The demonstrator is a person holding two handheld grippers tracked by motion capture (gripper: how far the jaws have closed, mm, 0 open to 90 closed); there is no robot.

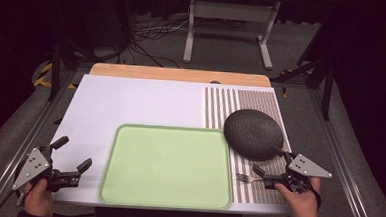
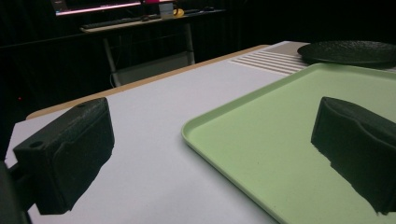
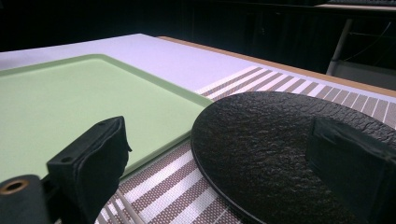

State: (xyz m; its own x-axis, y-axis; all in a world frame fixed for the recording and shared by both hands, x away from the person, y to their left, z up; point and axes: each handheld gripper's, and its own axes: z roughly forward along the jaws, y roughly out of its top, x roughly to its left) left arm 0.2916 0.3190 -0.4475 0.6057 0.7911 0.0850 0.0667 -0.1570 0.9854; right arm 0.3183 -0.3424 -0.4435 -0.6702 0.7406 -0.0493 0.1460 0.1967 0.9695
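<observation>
Your table [image 1: 131,100] offers bare white surface behind and left of the green tray [image 1: 168,166]. The striped placemat [image 1: 261,99] reaches the right edge. The black, rough-textured plate [image 1: 253,133] rests on it, touching the tray's corner. A fork [image 1: 247,178] lies nearby. Right gripper [image 1: 270,165] is released, straddling the plate's rim; left gripper [image 1: 72,155] is released beside the tray.

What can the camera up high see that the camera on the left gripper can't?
The high view alone takes in the fork on the striped mat, the person's hands, the right gripper and the floor around the table. The left gripper view alone catches a desk with a lit pink strip far behind. Both show the green tray, the black plate, the white table and the open left gripper.
</observation>
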